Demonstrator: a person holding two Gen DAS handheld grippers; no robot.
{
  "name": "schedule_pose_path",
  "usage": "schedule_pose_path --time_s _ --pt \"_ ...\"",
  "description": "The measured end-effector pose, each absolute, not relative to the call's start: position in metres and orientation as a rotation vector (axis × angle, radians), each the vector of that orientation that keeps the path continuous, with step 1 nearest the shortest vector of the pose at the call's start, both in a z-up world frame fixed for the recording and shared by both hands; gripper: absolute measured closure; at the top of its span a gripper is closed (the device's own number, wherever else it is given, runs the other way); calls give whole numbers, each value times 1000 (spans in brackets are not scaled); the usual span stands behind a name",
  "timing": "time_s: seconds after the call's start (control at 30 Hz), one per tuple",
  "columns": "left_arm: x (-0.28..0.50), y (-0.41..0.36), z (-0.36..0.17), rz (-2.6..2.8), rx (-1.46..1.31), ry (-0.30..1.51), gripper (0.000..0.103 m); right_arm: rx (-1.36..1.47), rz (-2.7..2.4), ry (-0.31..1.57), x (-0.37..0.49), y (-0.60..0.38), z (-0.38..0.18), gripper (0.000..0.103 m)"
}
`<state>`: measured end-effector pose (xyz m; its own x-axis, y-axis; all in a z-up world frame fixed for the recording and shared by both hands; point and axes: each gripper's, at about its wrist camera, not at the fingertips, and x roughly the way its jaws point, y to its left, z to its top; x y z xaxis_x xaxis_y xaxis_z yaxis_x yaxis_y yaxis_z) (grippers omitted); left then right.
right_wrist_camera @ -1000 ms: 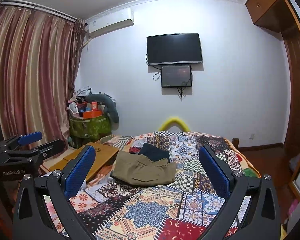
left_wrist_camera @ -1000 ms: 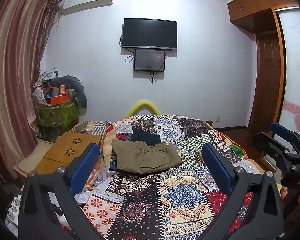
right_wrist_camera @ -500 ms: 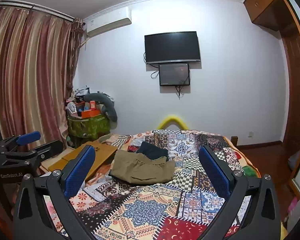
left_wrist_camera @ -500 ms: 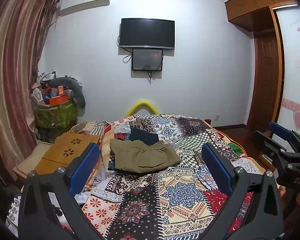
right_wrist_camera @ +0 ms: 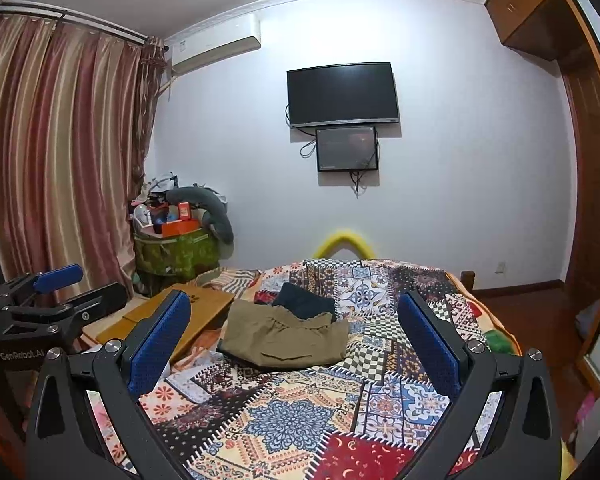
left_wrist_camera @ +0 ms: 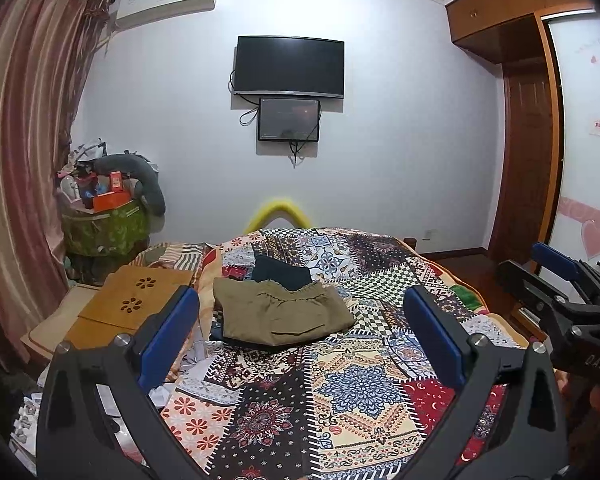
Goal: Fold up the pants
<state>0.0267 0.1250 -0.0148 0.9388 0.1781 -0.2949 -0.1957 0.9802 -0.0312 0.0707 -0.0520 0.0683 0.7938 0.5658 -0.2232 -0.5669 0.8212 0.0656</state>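
Patchwork quilt (left_wrist_camera: 352, 384) across lower centre. Black TV (left_wrist_camera: 289, 67) mid-wall, small screen (left_wrist_camera: 289, 119) beneath. Striped curtain (right_wrist_camera: 52, 152) left, air conditioner (left_wrist_camera: 165, 0) upper left.

Both views are evenly lit by dim, cool indoor light with no source in frame, soft shadows only, no glare, sharp focus at centre, strong fisheye bending of the curtain (right_wrist_camera: 60, 152) and wardrobe (left_wrist_camera: 512, 128), and black vignetting in the corners.
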Motion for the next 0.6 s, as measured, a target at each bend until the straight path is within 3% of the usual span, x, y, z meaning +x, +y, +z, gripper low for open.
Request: schedule_pose_path --time_s 0.6 --pt "32 119 -16 157 -55 304 0 -10 602 242 74 -52 69 0"
